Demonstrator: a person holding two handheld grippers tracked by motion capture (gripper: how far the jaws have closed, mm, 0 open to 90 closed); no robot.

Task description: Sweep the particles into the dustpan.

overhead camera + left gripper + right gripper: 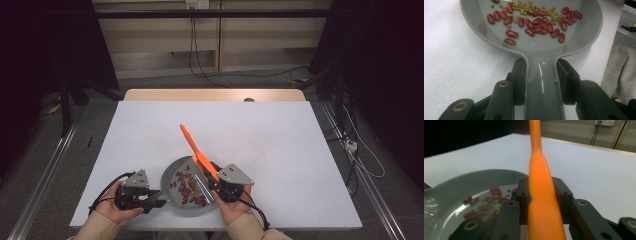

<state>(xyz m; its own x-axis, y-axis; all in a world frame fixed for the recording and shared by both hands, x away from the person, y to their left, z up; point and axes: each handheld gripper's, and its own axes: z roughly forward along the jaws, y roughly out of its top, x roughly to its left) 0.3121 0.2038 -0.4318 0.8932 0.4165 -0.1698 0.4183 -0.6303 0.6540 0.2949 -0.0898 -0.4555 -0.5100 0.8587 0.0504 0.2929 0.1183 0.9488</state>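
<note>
A grey pan [186,186] sits on the white bench [260,140], close to the bench's near edge and a little left of its middle. Scattered across the pan's floor are red kidney beans [534,23] mixed with small green beans [524,6]; most lie in the half of the pan farthest from its handle. The left hand-held gripper [150,201] is just left of the pan, and its jaws are clamped on the pan's handle [543,82], one pad pressed against each side of it where the handle leaves the bowl. The right hand-held gripper [216,181] is just right of the pan, touching its rim, and its jaws are closed around the thick part of an orange spatula [196,150]. The spatula runs from the pan's right side up and away over the bench beyond the pan, its thin end [535,135] pointing toward the far side. A hand wraps each gripper from the near edge beside the pan.
</note>
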